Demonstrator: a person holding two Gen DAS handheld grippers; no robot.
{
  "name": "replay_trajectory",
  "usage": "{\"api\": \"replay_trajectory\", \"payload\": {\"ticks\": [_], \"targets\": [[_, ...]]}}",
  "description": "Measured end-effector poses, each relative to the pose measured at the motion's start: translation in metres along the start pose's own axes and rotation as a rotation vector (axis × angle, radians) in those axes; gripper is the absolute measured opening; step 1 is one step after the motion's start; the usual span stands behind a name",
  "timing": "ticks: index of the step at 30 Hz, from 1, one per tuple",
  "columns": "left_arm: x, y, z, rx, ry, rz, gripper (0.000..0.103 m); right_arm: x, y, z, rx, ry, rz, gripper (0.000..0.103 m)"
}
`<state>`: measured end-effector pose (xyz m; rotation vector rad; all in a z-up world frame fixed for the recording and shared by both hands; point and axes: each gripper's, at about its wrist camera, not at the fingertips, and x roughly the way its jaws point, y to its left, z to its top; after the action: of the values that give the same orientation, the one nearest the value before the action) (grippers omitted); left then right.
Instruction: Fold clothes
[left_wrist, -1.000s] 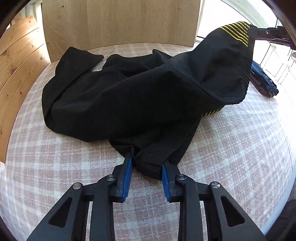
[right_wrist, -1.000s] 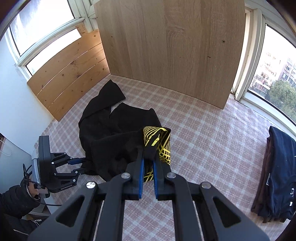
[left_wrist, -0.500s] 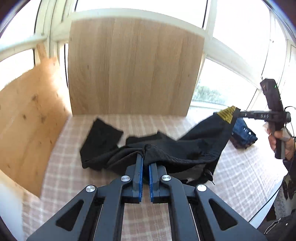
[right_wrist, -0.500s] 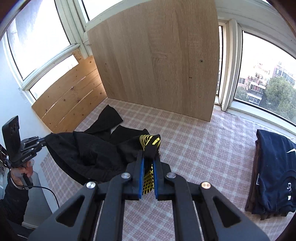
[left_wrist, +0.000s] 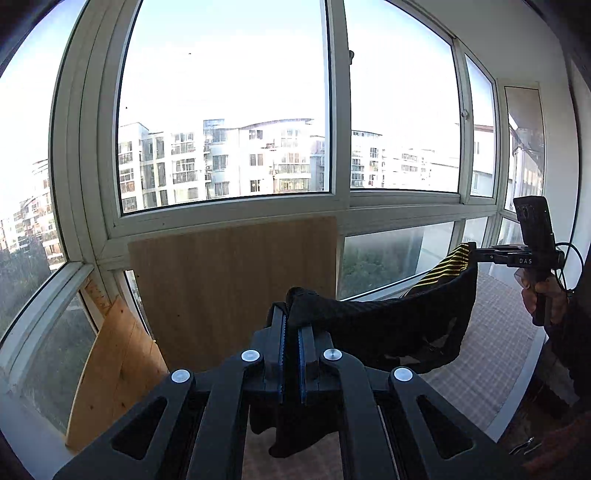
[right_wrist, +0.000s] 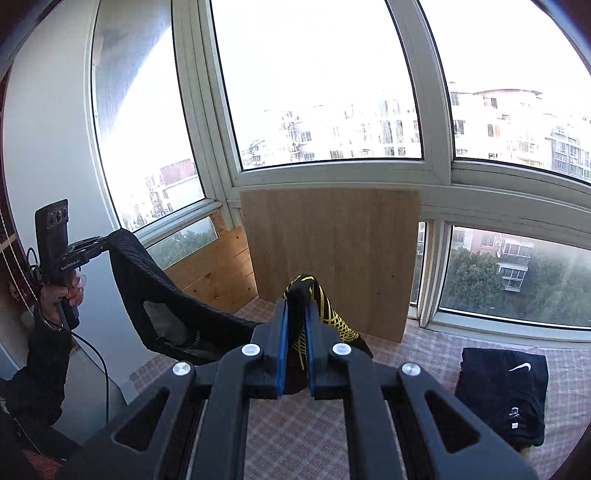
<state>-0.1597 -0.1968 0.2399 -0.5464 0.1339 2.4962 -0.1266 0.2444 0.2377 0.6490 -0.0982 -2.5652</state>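
- Left wrist view: the left claw is clamped tight on a bunched corner of the black garment, and the cloth spans off to the right, up to the right claw, which pinches the yellow-striped end.
- Right wrist view: the right claw is closed on the black-and-yellow patterned cloth, with a wad of fabric standing above its jaws; the garment sags in a curve across to the left claw at upper left.
- The garment hangs in the air between the two claws, apparently clear of the checked surface; its lower part drops out of sight behind the claw frames, so I cannot tell whether any of it touches the surface.
- Risk: each grip looks like a small bunched pinch, not a flat edge. A sharp shake or pull apart could slip a corner out, and the garment would drop in a heap.
- Risk: the cloth looks twisted and doubled near the left claw, so laying it down as it is would probably trap wrinkles or a folded-under layer.
- Risk: the folded dark clothes lie on the surface to the right; a swinging hem could drag across and disturb them.
- The wooden board stands close behind, and cloth flung forward may catch on it.
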Motion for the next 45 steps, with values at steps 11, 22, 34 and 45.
{"api": "replay_trajectory", "payload": {"ticks": [11,22,34,45], "targets": [[0.165,0.046,0.036,-0.082,0.205,-0.017,0.004,0.090,-0.083,0.044,0.026,0.049,-0.268,0.005],[0.139,0.003,0.002,0.042,0.225,-0.097,0.004,0.126,-0.079,-0.029,0.033,0.324,-0.134,0.008],[0.037,-0.016,-0.249,-0.330,0.454,-0.043,0.004,0.317,-0.003,-0.169,-0.098,0.743,0.127,0.012],[-0.011,0.037,-0.349,-0.652,0.453,0.189,0.005,0.409,0.134,-0.206,-0.616,0.877,0.324,0.030]]}}
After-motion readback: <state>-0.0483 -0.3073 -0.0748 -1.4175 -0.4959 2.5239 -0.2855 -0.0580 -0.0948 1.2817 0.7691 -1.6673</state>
